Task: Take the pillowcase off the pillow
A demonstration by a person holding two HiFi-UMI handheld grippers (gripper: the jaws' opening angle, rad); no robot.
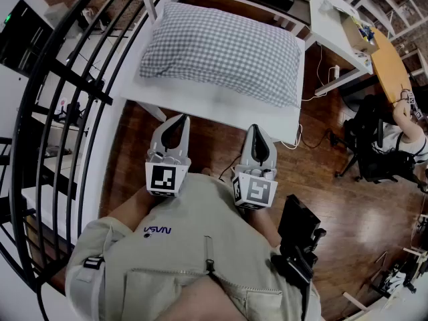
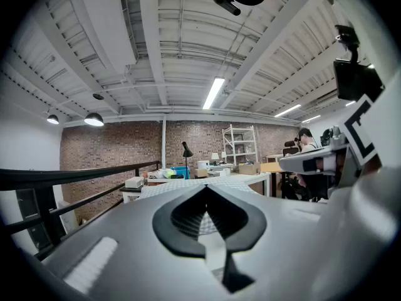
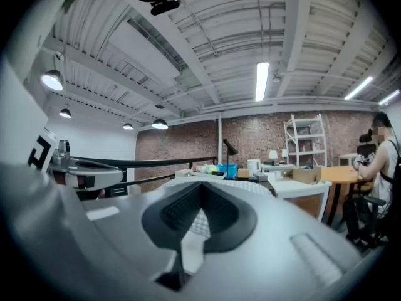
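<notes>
A pillow in a grey-and-white checked pillowcase (image 1: pixel 221 51) lies flat on a white table (image 1: pixel 207 109). Both grippers hang in front of the table's near edge, close to my body, and touch neither pillow nor table. My left gripper (image 1: pixel 176 123) is shut with nothing in it, its tips pointing at the table edge. My right gripper (image 1: pixel 257 134) is shut and empty too, a little lower and to the right. In the left gripper view the checked pillowcase (image 2: pixel 188 184) shows just beyond the closed jaws. The right gripper view shows the pillowcase (image 3: pixel 241 182) the same way.
A black railing (image 1: pixel 63 92) curves along the left. A second white desk (image 1: pixel 338 25) with clutter stands at the back right, and a seated person (image 1: pixel 401 136) at a wooden desk at far right. A black device (image 1: pixel 297 236) sits on the wooden floor to my right.
</notes>
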